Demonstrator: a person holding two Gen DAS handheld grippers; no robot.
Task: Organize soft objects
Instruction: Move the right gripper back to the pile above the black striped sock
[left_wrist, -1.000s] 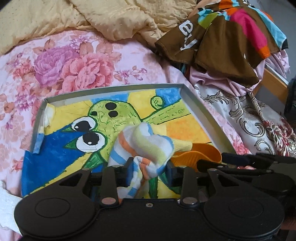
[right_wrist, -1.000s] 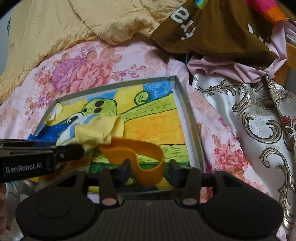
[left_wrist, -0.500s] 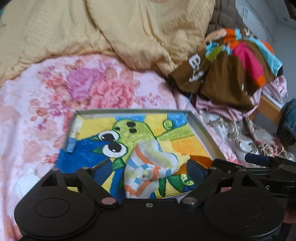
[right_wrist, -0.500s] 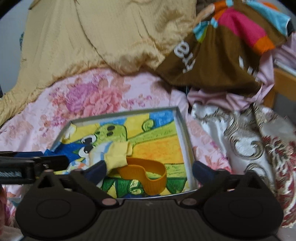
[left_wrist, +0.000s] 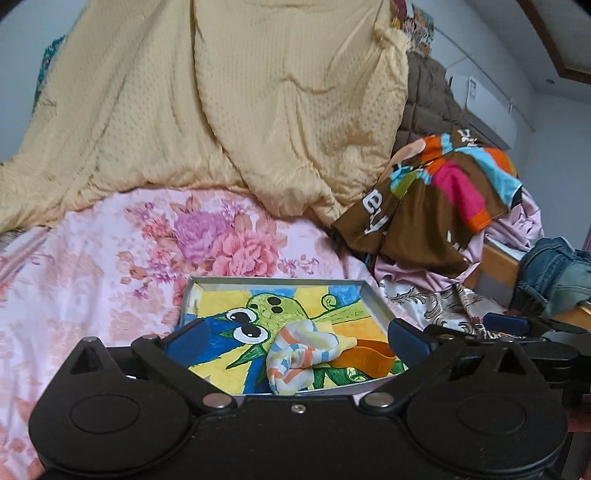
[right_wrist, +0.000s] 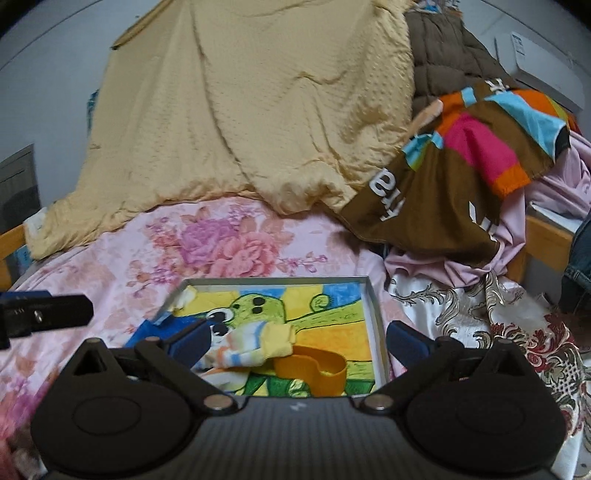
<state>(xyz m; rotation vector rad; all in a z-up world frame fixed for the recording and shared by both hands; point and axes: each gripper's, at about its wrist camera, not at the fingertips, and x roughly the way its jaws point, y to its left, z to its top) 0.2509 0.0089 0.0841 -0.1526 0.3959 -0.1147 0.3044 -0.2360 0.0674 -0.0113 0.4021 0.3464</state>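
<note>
The striped sock (left_wrist: 301, 354) lies crumpled at the lower middle of the frame, inside the shallow metal tray (left_wrist: 375, 299) whose floor carries a painted green cartoon creature; its pale yellow cuff rests against the orange elastic band (right_wrist: 314, 369), a looped strip lying just to its right in the same tray. Both look light and limp, likely to sag and fold when lifted, so a pinch on the bunched middle of the sock or across a doubled stretch of the band seems the safest hold. The left gripper (left_wrist: 295, 338) has just been opening and now stands spread wide, nothing pressed between its blue pads; the right gripper (right_wrist: 295, 339) has likewise just opened and is released, with sock and band lying free beyond it. Around the tray spreads the pink floral bedsheet (left_wrist: 110, 266), with a yellow quilt (left_wrist: 240, 110) heaped across the upper frame and a brown multicoloured garment (right_wrist: 461, 166) piled at the right.
</note>
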